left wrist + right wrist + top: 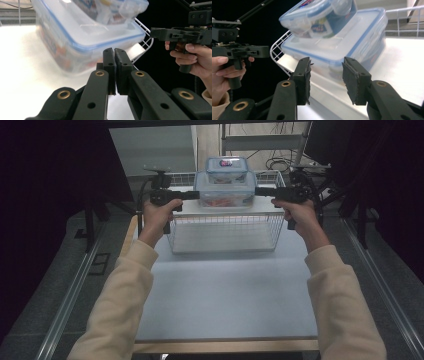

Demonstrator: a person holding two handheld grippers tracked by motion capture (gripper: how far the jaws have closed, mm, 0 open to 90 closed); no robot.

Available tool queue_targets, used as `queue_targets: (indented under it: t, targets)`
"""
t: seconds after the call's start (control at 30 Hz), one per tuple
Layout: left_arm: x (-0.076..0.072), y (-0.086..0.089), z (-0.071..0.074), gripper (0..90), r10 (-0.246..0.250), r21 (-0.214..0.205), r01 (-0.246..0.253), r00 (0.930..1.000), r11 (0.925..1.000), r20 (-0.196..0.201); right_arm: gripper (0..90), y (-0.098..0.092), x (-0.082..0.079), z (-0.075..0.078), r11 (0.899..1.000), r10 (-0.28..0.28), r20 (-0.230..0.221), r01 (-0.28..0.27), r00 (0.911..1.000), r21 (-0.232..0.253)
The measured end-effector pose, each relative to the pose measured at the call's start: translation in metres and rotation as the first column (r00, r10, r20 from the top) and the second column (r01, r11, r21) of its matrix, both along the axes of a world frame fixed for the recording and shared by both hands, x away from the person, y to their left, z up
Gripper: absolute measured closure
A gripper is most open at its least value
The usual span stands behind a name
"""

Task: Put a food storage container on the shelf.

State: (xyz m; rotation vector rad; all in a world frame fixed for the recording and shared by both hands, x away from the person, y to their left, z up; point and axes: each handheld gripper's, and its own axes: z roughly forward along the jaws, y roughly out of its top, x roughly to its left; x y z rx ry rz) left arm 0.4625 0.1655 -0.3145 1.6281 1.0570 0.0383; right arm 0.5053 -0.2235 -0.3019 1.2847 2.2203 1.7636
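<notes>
2 grippers, left [196,195] and right [258,191], flanking stacked containers [225,190].

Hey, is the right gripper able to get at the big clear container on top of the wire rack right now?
Probably yes: the right gripper is open, level with the big container, nothing between them.

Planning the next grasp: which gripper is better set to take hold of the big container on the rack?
Right, probably. The right gripper has its fingers apart with the large lidded container just beyond them. The left gripper is shut beside it and must open first.
</notes>
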Motion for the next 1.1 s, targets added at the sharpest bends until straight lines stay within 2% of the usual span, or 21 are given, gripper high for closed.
queue_targets:
  t: [0.1,0.13,0.17,0.27,0.4,0.53,0.6,0.77,0.87,0.93,1.1]
  targets:
    - [-0.006,0.003,-0.004,87.4,0.005,-0.015,-0.005,1.0000,0.9999,-0.001,56.3,-0.005,-0.007,-0.007,1.000,0.014,0.007,-0.014,0.9999,0.016]
    - [-0.014,0.006,-0.009,87.0,0.006,-0.031,-0.006,1.0000,0.9995,0.000,55.4,-0.007,-0.011,-0.010,1.000,0.020,0.005,-0.020,0.9998,0.022]
    - [-0.019,0.007,-0.013,86.7,0.005,-0.021,-0.005,1.0000,0.9998,0.005,55.1,-0.008,-0.013,-0.012,0.999,0.022,0.006,-0.022,0.9997,0.024]
    - [-0.030,0.009,-0.020,80.8,0.003,-0.034,-0.003,1.0000,0.9994,0.009,53.2,-0.014,-0.023,-0.020,0.999,0.034,0.010,-0.034,0.9994,0.026]
    - [-0.047,0.012,-0.030,60.9,0.013,-0.052,-0.012,0.9993,0.9986,0.035,50.2,-0.023,-0.039,-0.031,0.999,0.036,0.023,-0.037,0.9991,0.031]
    - [-0.059,0.014,-0.041,45.7,0.019,-0.083,-0.017,0.9994,0.9965,0.028,45.3,-0.030,-0.052,-0.043,0.999,0.033,0.021,-0.034,0.9992,0.018]
    - [-0.067,0.016,-0.049,41.7,0.023,-0.081,-0.021,0.9993,0.9965,0.029,44.8,-0.033,-0.058,-0.049,0.999,0.038,0.019,-0.038,0.9991,0.016]
    - [-0.083,0.022,-0.069,37.3,0.032,-0.072,-0.030,0.9990,0.9970,0.032,43.3,-0.039,-0.075,-0.068,0.998,0.055,0.020,-0.055,0.9983,0.014]
    - [-0.091,0.025,-0.083,36.1,0.037,-0.038,-0.036,0.9988,0.9986,0.031,42.6,-0.040,-0.085,-0.080,0.998,0.063,0.024,-0.063,0.9977,-0.005]
    - [-0.097,0.027,-0.093,35.5,0.032,-0.030,-0.032,0.9992,0.9990,0.022,42.5,-0.040,-0.092,-0.089,0.997,0.066,0.027,-0.065,0.9975,-0.037]
    - [-0.109,0.028,-0.119,34.7,0.015,-0.014,-0.016,0.9998,0.9998,-0.011,41.7,-0.038,-0.105,-0.113,0.996,0.080,0.006,-0.079,0.9968,-0.049]
